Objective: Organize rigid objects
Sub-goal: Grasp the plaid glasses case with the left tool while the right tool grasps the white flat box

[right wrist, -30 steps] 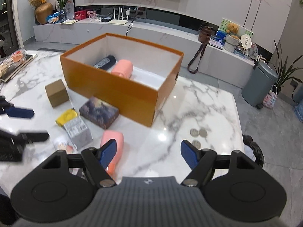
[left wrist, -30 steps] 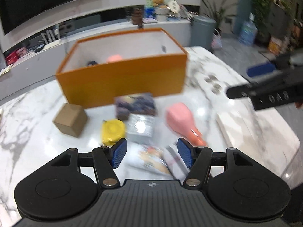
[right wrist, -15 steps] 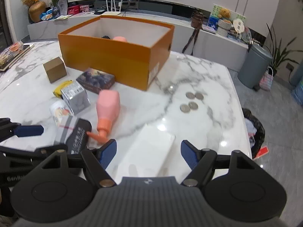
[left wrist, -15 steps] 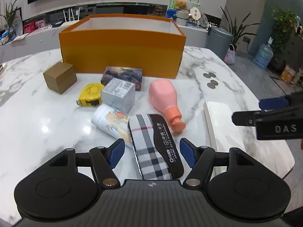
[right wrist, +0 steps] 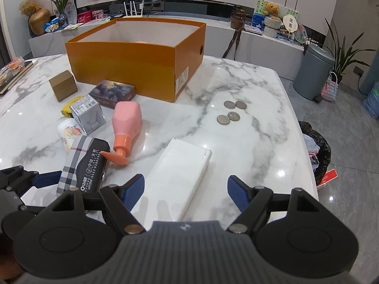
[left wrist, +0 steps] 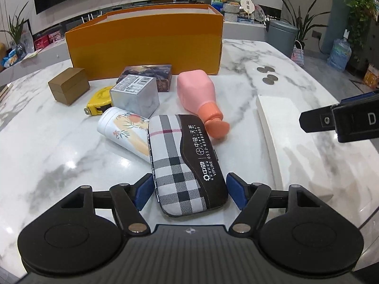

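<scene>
One plaid case (left wrist: 187,163) between left tool (left wrist: 190,191)

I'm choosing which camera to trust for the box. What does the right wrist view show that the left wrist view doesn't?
Only the right wrist view: the orange box's open inside, with something pink at its bottom, and its label end. Only the left wrist view: the plaid case's near end between the left tongs, pads not touching. Both: pink bottle, white slab, coins.
</scene>
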